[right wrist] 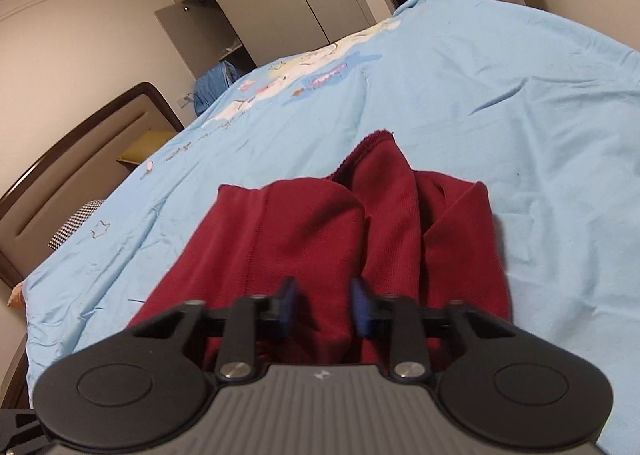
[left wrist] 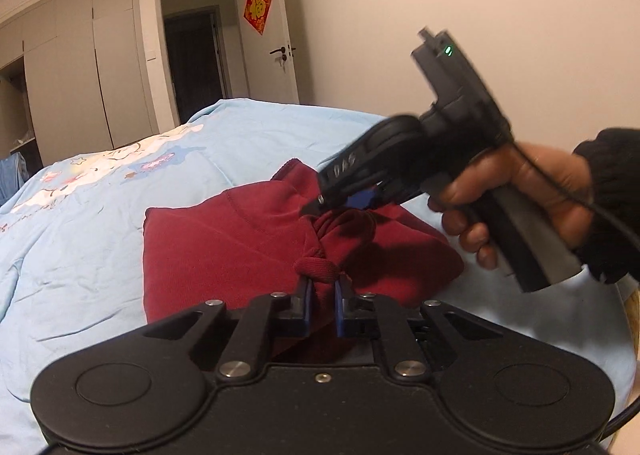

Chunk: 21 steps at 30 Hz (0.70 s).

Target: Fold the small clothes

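A dark red garment (left wrist: 240, 239) lies partly folded on the light blue bed cover (left wrist: 100, 223). My left gripper (left wrist: 323, 295) is shut on a bunched fold of the red garment at its near edge. A hand (left wrist: 520, 191) holds my right gripper (left wrist: 320, 207) just above the garment's middle, tips pointing down and left at the cloth. In the right wrist view the right gripper (right wrist: 324, 305) is open, its blue pads (right wrist: 288, 303) apart over the red garment (right wrist: 288, 223), gripping nothing. One corner of the garment sticks up at the far side (right wrist: 378, 143).
The bed cover (right wrist: 480, 115) stretches wide to the left and far side. A brown headboard (right wrist: 60, 183) stands at the left, with a checked item (right wrist: 76, 223) beside it. A blue cloth (right wrist: 212, 85), wardrobe (left wrist: 80, 67) and dark doorway (left wrist: 196, 63) lie beyond the bed.
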### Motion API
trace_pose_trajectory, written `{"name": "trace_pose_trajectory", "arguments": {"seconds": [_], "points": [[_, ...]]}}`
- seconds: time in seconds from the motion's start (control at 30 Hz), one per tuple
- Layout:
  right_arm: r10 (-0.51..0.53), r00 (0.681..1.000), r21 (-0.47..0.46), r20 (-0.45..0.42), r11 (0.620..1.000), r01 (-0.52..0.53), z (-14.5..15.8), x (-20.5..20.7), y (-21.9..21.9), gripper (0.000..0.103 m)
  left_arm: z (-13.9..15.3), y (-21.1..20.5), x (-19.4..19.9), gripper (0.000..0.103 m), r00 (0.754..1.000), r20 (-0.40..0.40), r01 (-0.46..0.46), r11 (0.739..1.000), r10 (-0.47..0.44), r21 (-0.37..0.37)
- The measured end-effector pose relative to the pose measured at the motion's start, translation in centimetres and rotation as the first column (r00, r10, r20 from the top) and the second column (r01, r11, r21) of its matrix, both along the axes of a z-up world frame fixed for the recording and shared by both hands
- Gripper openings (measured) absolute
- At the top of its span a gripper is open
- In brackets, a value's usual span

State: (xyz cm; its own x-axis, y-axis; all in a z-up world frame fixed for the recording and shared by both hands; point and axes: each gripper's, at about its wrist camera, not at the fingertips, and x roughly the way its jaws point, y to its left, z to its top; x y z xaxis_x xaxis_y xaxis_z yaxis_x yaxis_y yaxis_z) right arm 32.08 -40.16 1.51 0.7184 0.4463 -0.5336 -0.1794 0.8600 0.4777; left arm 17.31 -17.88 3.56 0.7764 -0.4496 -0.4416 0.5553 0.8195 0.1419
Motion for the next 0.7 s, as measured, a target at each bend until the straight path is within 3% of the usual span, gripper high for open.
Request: {"name": "trace_pose_trajectory", "arguments": {"seconds": [0.07, 0.37, 0.7], "points": [[0.007, 1.000, -0.015, 0.027, 1.000, -0.007, 0.1, -0.2, 0.0, 0.008, 0.1, -0.1, -0.1, 0.009, 1.000, 0.007, 0.000, 1.000, 0.000, -0.009], [-0.066, 0.961, -0.083, 0.269, 0.992, 0.091, 4.6, -3.7, -2.7, 0.007, 1.5, -2.2, 0.0, 0.009, 0.996, 0.052, 0.078, 0.995, -0.075, -0.061], [-0.149, 0.972, -0.113, 0.183, 0.979, 0.172, 0.8, -4.9, -5.8, 0.007, -1.0, -4.7, 1.5, 0.009, 0.988, -0.048, 0.142, 0.988, -0.145, -0.058]]}}
